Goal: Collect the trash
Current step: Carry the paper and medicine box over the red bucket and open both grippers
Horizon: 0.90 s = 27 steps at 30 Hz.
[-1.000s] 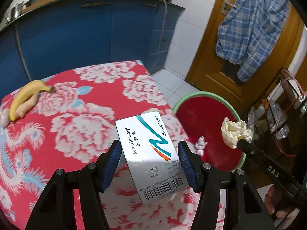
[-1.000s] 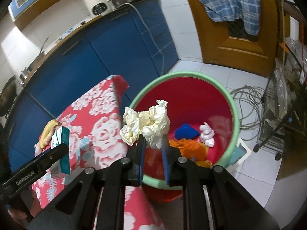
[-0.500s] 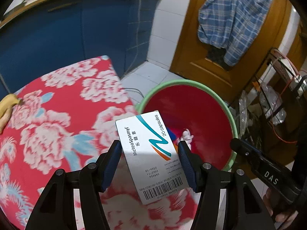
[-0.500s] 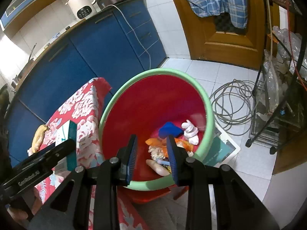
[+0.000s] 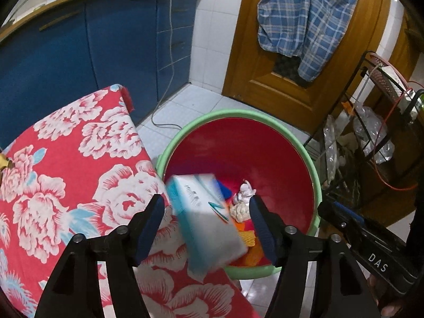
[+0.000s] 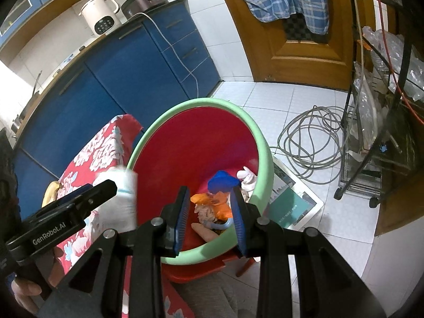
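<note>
A white medicine box [image 5: 204, 217] with teal stripes hangs blurred and tilted between the jaws of my left gripper [image 5: 206, 201]. The jaws are opening and the pads no longer press on the box. It is over the near rim of the red bin [image 5: 238, 114] with a green rim, beside the table's edge. The right wrist view shows the same box [image 6: 119, 196] as a white blur. My right gripper [image 6: 210, 190] is open and empty above the bin [image 6: 204, 103]. Crumpled tissue [image 6: 204, 209], orange scraps and a blue scrap [image 6: 222, 181] lie inside.
The table wears a red floral cloth [image 5: 66, 172], with a banana [image 6: 50, 193] at its far side. The bin stands on a red stool [image 6: 201, 273]. A cable coil [image 6: 312, 143], a flat carton [image 6: 291, 204] and a wire rack [image 5: 384, 132] occupy the floor to the right.
The right gripper opened and the crumpled tissue fell into the bin. The left gripper carried the box from over the table to the bin's rim, and the box is now slipping free.
</note>
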Each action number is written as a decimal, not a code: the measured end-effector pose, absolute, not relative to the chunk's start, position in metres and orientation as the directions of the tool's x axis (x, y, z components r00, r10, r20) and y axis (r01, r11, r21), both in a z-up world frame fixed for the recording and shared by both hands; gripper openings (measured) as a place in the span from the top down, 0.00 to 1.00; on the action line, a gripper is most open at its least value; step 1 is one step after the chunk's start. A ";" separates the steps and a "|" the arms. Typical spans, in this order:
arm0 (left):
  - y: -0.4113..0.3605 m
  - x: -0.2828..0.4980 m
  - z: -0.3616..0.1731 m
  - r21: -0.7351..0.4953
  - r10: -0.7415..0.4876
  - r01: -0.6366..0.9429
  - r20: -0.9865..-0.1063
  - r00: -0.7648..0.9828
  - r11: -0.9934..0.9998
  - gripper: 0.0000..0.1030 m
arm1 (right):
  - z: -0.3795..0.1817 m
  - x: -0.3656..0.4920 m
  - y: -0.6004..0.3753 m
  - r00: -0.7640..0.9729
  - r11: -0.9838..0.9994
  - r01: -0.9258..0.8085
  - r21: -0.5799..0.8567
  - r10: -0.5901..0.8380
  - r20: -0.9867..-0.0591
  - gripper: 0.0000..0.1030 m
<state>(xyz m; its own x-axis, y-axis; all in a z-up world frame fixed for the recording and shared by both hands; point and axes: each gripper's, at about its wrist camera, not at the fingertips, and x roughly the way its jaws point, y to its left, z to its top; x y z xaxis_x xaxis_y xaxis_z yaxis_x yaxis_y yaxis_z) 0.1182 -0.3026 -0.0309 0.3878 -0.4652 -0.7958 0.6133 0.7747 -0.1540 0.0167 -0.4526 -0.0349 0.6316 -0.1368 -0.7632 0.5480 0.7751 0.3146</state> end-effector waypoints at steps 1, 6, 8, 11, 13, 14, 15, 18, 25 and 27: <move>-0.302 0.118 -0.031 -0.154 -0.465 0.613 -0.795 0.389 0.775 0.34 | -0.035 0.017 -0.452 0.633 0.776 0.547 0.315 -0.136 -0.762 0.68; -0.300 0.117 -0.030 -0.153 -0.464 0.608 -0.794 0.394 0.779 0.34 | -0.033 0.017 -0.449 0.637 0.781 0.540 0.315 -0.135 -0.759 0.68; -0.297 0.117 -0.029 -0.155 -0.465 0.606 -0.792 0.396 0.780 0.34 | -0.032 0.016 -0.448 0.640 0.783 0.537 0.314 -0.136 -0.756 0.68; -0.291 0.115 -0.026 -0.159 -0.467 0.600 -0.788 0.401 0.784 0.34 | -0.029 0.015 -0.445 0.644 0.787 0.531 0.313 -0.136 -0.752 0.66; -0.287 0.115 -0.024 -0.163 -0.468 0.595 -0.786 0.404 0.787 0.34 | -0.027 0.015 -0.442 0.648 0.790 0.527 0.312 -0.136 -0.750 0.65; -0.285 0.114 -0.023 -0.164 -0.468 0.592 -0.785 0.406 0.789 0.34 | -0.026 0.015 -0.441 0.650 0.792 0.525 0.312 -0.135 -0.748 0.64; -0.282 0.114 -0.022 -0.165 -0.467 0.588 -0.783 0.410 0.792 0.34 | -0.025 0.015 -0.440 0.651 0.794 0.522 0.312 -0.134 -0.747 0.63; -0.273 0.112 -0.019 -0.166 -0.464 0.576 -0.779 0.421 0.801 0.34 | -0.021 0.015 -0.434 0.656 0.801 0.512 0.310 -0.132 -0.743 0.60; -0.248 0.108 -0.014 -0.167 -0.449 0.539 -0.773 0.448 0.826 0.34 | -0.011 0.015 -0.415 0.674 0.826 0.474 0.304 -0.118 -0.729 0.53; -0.238 0.107 -0.013 -0.169 -0.438 0.518 -0.775 0.456 0.839 0.34 | -0.008 0.016 -0.408 0.678 0.835 0.461 0.301 -0.113 -0.726 0.50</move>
